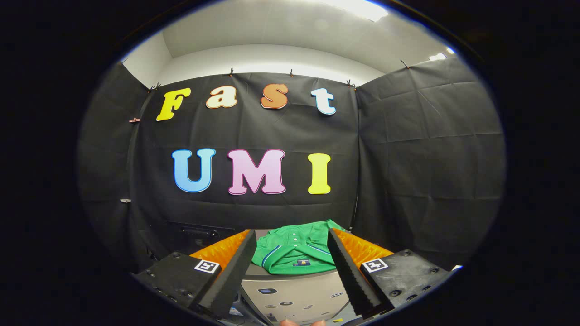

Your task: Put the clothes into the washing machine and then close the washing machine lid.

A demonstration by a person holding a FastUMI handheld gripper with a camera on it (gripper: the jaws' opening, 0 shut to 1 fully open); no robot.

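Clothes: one green polo shirt [297, 251], folded flat, soft knit; collar with pale stripe trim, a small button placket, a dark patch near the hem. It lies on top of the washing machine, just ahead of my fingers and framed between them.
Washing machine: [294, 294] pale grey top, smooth and hard, with small printed marks on the near panel. Whether the lid is up or down, I cannot tell.
Claw: my gripper [290, 240] stands wide, holding nothing. Fingers [231, 267] are long wedges with toothed inner faces; both tips are apart from the shirt.
Near edge: fingertips of a hand [301, 322] show at the very bottom, below the machine's panel.
Booth wall: [430, 158] black cloth, creased, clipped along the top, closing in far, left and right.
Open room: free space above the shirt up to the far cloth; the shirt's left and right edges sit just inside my finger span.
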